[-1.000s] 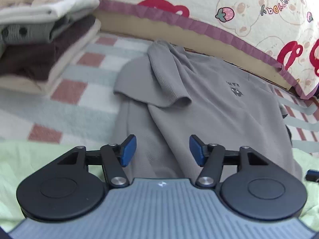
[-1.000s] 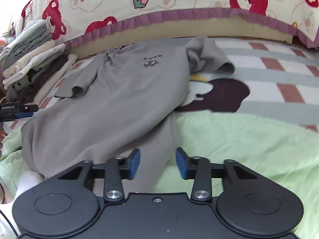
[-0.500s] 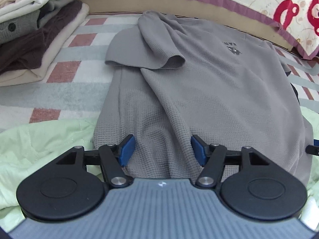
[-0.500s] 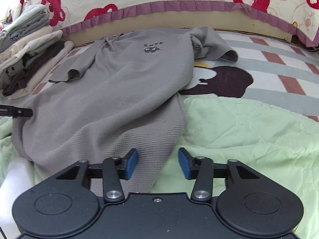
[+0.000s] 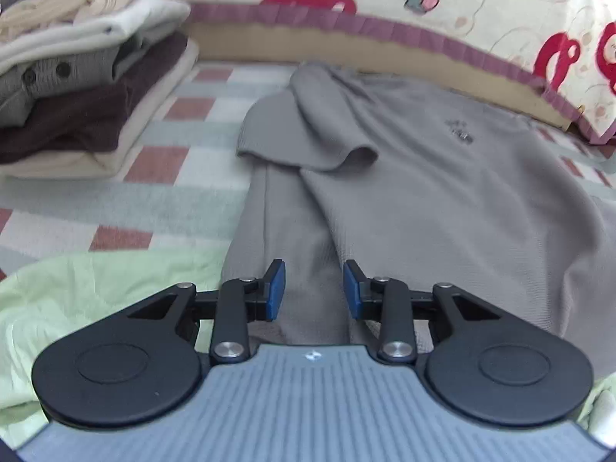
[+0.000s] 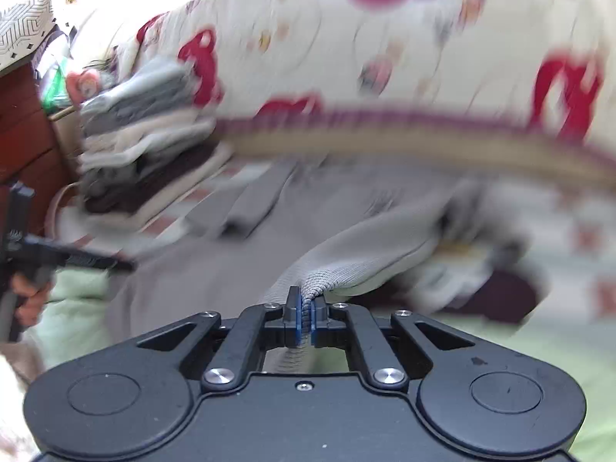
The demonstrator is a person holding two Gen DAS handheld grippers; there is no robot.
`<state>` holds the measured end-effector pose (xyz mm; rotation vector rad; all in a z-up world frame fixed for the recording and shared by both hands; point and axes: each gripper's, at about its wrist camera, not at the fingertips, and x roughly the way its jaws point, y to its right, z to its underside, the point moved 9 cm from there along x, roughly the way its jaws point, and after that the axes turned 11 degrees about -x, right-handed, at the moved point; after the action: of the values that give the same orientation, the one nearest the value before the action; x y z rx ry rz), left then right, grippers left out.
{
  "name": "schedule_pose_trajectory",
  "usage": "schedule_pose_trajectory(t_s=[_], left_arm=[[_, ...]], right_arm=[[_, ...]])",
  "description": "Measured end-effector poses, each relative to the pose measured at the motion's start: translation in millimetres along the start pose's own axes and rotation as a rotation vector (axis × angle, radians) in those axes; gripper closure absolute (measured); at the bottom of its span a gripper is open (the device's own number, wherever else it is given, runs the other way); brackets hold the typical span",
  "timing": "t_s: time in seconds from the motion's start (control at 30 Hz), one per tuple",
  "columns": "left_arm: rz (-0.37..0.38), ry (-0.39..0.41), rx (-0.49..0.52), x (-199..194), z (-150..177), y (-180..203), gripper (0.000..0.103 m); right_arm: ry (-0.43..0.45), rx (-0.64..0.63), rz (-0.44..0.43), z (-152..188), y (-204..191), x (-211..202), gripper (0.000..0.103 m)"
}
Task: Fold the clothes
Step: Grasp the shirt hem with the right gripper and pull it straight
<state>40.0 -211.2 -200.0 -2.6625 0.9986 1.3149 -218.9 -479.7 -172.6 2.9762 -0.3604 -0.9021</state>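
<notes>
- Grey shirt (image 5: 454, 208): spread on the checked bedcover (image 5: 192, 177), hem toward the cameras, one sleeve folded over its chest.
- Right gripper (image 6: 305, 313): pads pressed together, pinching the shirt's hem, fabric pulled up.
- Left gripper (image 5: 313, 288): jaws closing, shirt fabric between them, pads not pressing.
- Folded clothes stack (image 5: 84, 77): beside the shirt, against the patterned quilt (image 5: 481, 11).

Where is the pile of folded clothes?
In the left wrist view, the pile of folded clothes sits upper left on the checked blanket, beside the grey shirt.
</notes>
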Motion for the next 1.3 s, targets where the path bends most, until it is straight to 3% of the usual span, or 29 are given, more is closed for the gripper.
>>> schedule_pose_trajectory(t_s=[0.1,0.13,0.27,0.5,0.57,0.63,0.73,0.8,0.87,0.97,1.07,1.13,1.2,1.23,1.3], left_arm=[[-0.001,-0.003,-0.005,0,-1,2,0.071],[-0.006,-0.009,-0.003,1,0,3,0.071],[0.004,-0.047,-0.004,3,7,6,0.065],[0.106,-0.092,-0.003,8,18,23,0.053],[0.126,-0.102,0.012,10,21,28,0.044],[0.125,-0.123,0.024,16,26,32,0.035],[0.076,-0.160,0.042,32,33,35,0.034],[0.049,-0.160,0.048,40,34,33,0.040],[0.025,-0.123,0.097,41,31,35,0.093],[0.000,-0.024,0.242,27,26,49,0.097],[-0.006,0.060,0.224,3,13,50,0.098],[-0.088,0.176,0.145,-29,-7,32,0.098],[-0.060,0.261,-0.050,-70,-22,5,0.099],[-0.055,0.271,-0.120,-81,-23,-7,0.099],[-0.067,0.204,-0.186,-76,-12,-29,0.099]], right_arm=[[-0.139,-0.159,0.351,10,42,-2,0.098],[-0.202,-0.184,0.410,22,51,2,0.098],[-0.307,-0.063,0.327,58,57,13,0.098],[-0.330,0.081,0.315,87,67,29,0.097],[-0.329,0.105,0.307,88,68,32,0.097],[-0.324,0.112,0.297,88,68,33,0.096],[-0.320,0.122,0.284,88,67,35,0.095],[-0.319,0.128,0.275,88,67,36,0.095],[-0.317,0.129,0.267,87,66,37,0.095],[-0.315,0.125,0.254,85,65,38,0.095],[-0.319,0.127,0.236,83,66,37,0.095],[-0.347,0.122,0.234,81,65,33,0.095],[-0.361,0.084,0.215,74,59,21,0.094],[-0.361,0.077,0.187,73,54,17,0.093],[-0.379,0.063,0.154,74,48,18,0.093]])
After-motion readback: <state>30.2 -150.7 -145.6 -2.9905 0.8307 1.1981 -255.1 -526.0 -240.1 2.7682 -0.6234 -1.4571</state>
